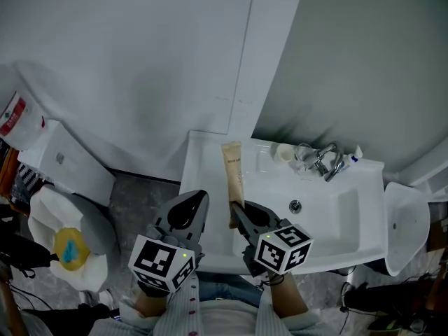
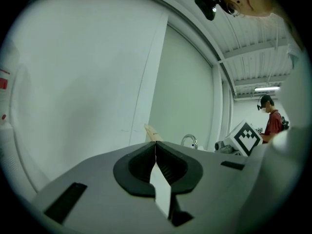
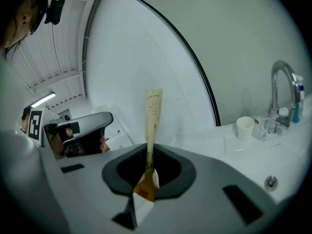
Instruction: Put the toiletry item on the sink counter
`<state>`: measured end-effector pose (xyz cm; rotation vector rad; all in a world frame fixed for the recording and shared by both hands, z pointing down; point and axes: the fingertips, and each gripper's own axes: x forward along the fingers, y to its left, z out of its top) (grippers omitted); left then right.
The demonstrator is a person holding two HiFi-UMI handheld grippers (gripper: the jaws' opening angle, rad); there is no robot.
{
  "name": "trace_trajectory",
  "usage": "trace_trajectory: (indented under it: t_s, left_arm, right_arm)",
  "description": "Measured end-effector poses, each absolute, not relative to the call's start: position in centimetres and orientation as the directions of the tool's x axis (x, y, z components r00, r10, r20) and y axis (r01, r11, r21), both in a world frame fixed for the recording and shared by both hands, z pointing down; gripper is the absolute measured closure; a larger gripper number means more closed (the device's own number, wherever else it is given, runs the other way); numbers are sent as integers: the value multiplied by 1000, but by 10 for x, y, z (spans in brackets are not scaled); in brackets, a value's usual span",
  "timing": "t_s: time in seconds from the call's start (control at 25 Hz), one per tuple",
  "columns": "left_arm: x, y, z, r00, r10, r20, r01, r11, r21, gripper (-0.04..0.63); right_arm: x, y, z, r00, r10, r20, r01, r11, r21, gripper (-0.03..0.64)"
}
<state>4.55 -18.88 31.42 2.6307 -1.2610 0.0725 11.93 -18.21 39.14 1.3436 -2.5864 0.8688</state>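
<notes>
A long cream tube (image 1: pixel 233 177) with a crimped orange tail (image 3: pixel 145 189) is the toiletry item. My right gripper (image 1: pixel 236 207) is shut on its tail end, and the tube (image 3: pixel 152 116) sticks out straight past the jaws. In the head view it hangs over the left part of the white sink counter (image 1: pixel 203 166); whether it touches the counter I cannot tell. My left gripper (image 1: pixel 201 196) is just to the left of it over the counter's front corner. Its jaws are shut with nothing in them (image 2: pixel 155 143). The tube's far end (image 2: pixel 150 130) peeks above them.
The basin's drain (image 1: pixel 296 206) lies right of the tube. At the back stand a chrome faucet (image 1: pixel 329 161), a white cup (image 1: pixel 283 152) and a small blue-white tube (image 1: pixel 355 155). A toilet (image 1: pixel 70 243) is on the left and a white bin (image 1: pixel 406 222) on the right. A person (image 2: pixel 270 123) stands far off.
</notes>
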Motion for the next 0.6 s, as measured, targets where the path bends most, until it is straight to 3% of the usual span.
trace_trajectory:
  t_s: [0.6]
  left_arm:
    - [33,-208,310,626,-766,146,-779,-603,174,578]
  right_arm:
    - [115,-207,391,-596,-723,350,-784,430,-447,578]
